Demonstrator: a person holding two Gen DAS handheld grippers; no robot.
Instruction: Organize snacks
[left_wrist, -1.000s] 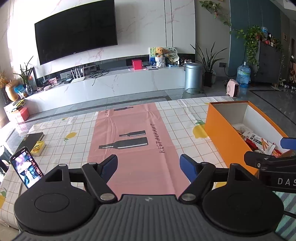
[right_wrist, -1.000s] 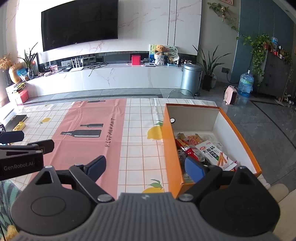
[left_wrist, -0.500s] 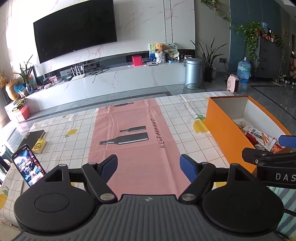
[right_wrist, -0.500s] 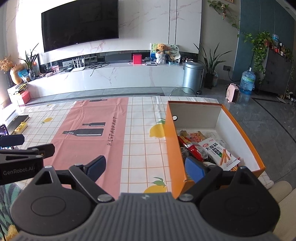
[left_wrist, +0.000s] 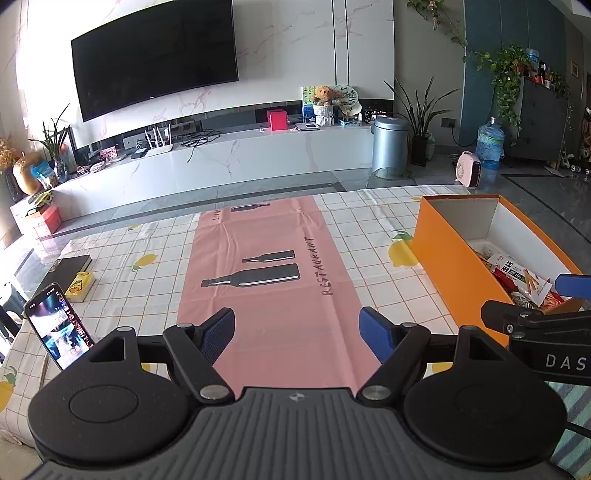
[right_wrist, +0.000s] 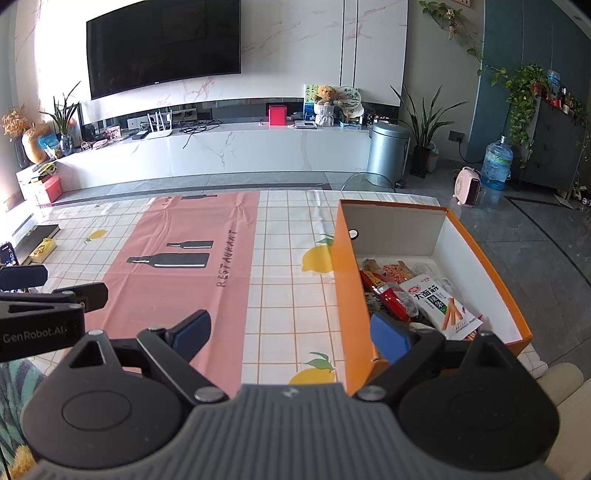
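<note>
An open orange box (right_wrist: 343, 280) stands on the right of the table and holds several snack packets, with a white packet (right_wrist: 439, 306) on top. It also shows in the left wrist view (left_wrist: 447, 258). My right gripper (right_wrist: 291, 336) is open and empty, hovering over the box's near left corner. My left gripper (left_wrist: 297, 334) is open and empty above the near end of the pink mat (left_wrist: 273, 280). The right gripper's fingers (left_wrist: 517, 317) show at the right edge of the left wrist view.
The table has a checked cloth with lemon prints (right_wrist: 288, 258). A phone (left_wrist: 59, 325) leans at the near left, with a black book (left_wrist: 70, 269) and a small yellow box (left_wrist: 79, 286) behind it. Beyond the table are a TV wall and a grey bin (right_wrist: 388, 151).
Both grippers have drawn back and risen slightly, so the table and box look a little farther away. Both stay open and empty.
</note>
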